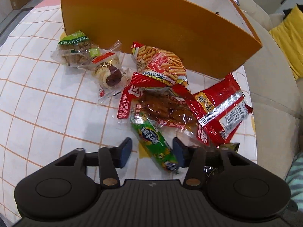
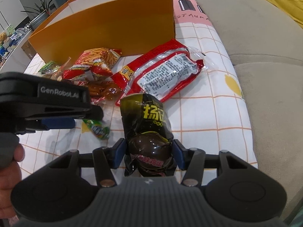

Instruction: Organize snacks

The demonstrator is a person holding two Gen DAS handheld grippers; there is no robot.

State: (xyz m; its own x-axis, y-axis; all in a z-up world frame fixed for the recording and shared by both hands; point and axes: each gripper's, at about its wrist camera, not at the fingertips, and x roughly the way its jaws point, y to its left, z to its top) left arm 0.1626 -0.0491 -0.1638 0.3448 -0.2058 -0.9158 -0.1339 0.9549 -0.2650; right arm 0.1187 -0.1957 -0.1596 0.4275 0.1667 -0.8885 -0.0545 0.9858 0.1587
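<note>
Nearest in the right wrist view, the right gripper (image 2: 149, 154) is clamped on a black egg packet (image 2: 149, 132), both blue pads pressed against its glossy bulge; the packet is in hand but not yet anywhere near the box. In the left wrist view the left gripper (image 1: 152, 154) straddles a green sausage stick (image 1: 155, 141) lying on the checked tablecloth (image 1: 47, 94). Its jaws stand apart: one pad sits right at the stick's end, the other is clear of it with cloth showing between, so no grip is made (I judge this the start of a pick, not a finished one).

Just beyond lies the loose pile: a clear packet of brown braised meat (image 1: 162, 109), a large red packet (image 1: 219, 109) turned label-side up, and a red bag of fries-shaped sticks (image 1: 161, 62) leaning near the box wall. Off to the left sit a small pastry packet (image 1: 108, 73) and a green raisin bread packet (image 1: 77, 51), touching one another.

Farthest stands the orange box (image 1: 151, 22), open-topped. Its inside is barely visible, so what it already holds cannot be told. By my reckoning most of the sorting remains: seven snacks are outside the box, one of them held.
</note>
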